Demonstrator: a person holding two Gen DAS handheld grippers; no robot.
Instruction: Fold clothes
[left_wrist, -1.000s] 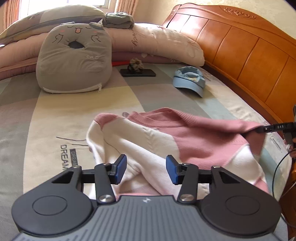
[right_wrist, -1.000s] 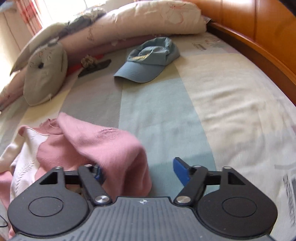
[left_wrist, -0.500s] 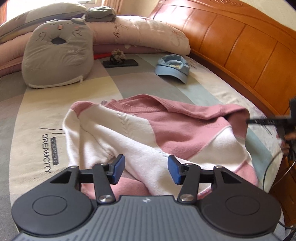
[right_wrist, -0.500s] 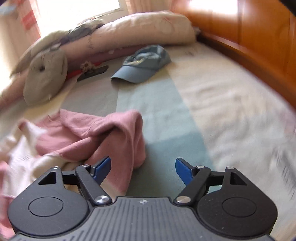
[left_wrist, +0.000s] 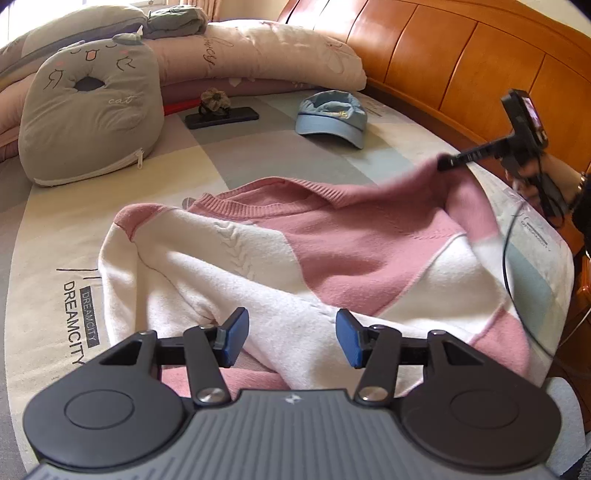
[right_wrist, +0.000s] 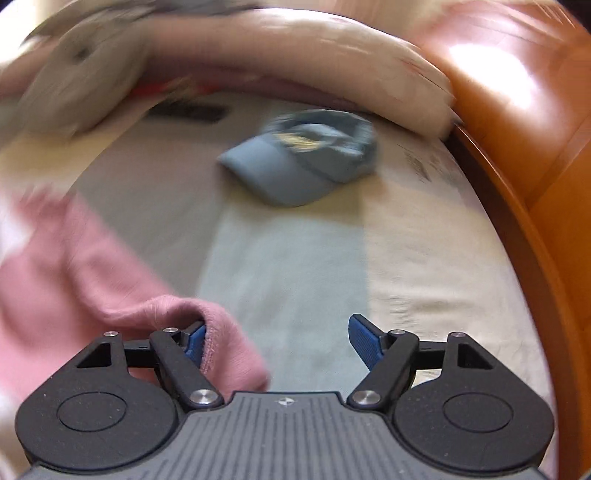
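A pink and white knit sweater (left_wrist: 332, 251) lies crumpled on the bed. My left gripper (left_wrist: 291, 343) hovers open just above its white front part, with nothing between the fingers. My right gripper (right_wrist: 277, 343) is open too; a pink fold of the sweater (right_wrist: 74, 277) hangs over its left finger (right_wrist: 195, 341) and is not pinched. In the left wrist view the right gripper (left_wrist: 448, 161) lifts that pink corner at the sweater's far right, held by a person's hand (left_wrist: 532, 177). The right wrist view is blurred by motion.
A light blue cap (left_wrist: 332, 118) lies beyond the sweater, also visible as the cap (right_wrist: 299, 158). A grey cat cushion (left_wrist: 92, 110), a dark phone (left_wrist: 221, 117) and long pillows (left_wrist: 277, 55) sit at the back. The wooden headboard (left_wrist: 461, 55) runs along the right.
The right gripper has risen and swung toward the cap, carrying the pink corner of the sweater up on its left finger. The left gripper stayed open over the white part.
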